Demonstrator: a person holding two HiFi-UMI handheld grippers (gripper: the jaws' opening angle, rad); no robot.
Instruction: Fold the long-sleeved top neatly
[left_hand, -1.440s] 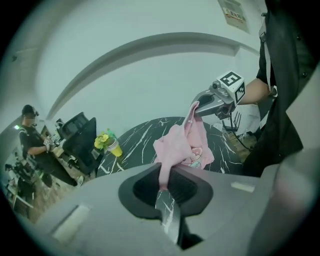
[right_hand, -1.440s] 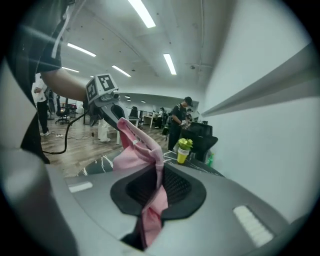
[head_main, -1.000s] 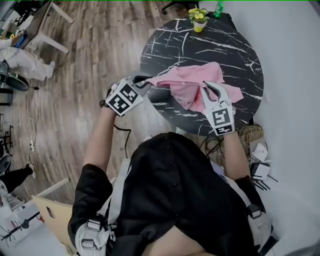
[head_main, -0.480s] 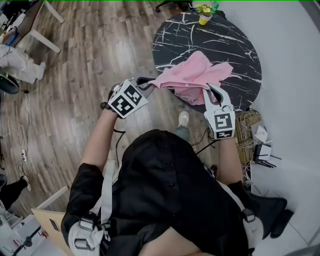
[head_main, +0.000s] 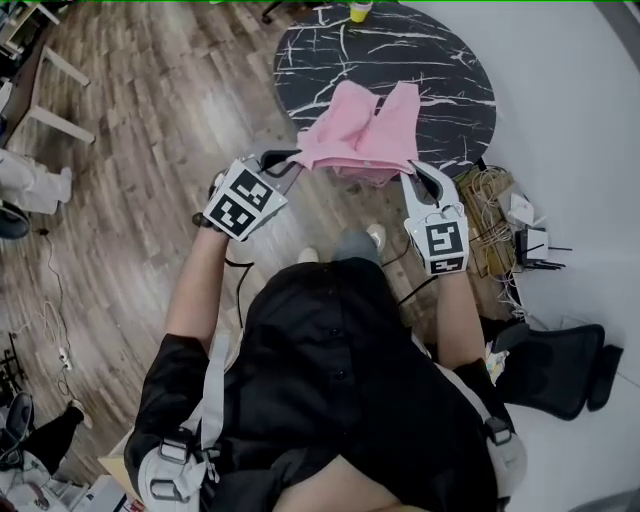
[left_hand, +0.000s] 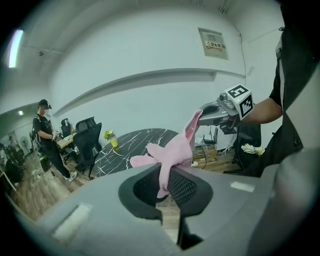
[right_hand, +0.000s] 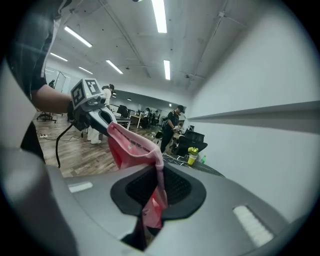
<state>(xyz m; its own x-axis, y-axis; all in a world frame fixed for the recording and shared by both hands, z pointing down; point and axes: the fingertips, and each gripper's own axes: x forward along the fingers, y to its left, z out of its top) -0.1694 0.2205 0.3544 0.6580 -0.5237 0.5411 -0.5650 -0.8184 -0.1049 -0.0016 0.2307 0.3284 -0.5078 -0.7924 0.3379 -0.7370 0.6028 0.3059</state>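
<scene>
Wood-plank flooring (head_main: 150, 120) is spreading beneath a round black marble tabletop (head_main: 440, 70). A person is holding the pink top (head_main: 360, 135) stretched between two grippers at the tabletop's near edge, its far part reaching over the marble. The left gripper (head_main: 290, 162) is pinching one corner of the cloth, its fingers pressed tight on the fabric. The right gripper (head_main: 412, 172) is pinching the opposite corner the same way. Between them the held edge is running nearly straight, and the rest is bunching in loose folds beyond.
</scene>
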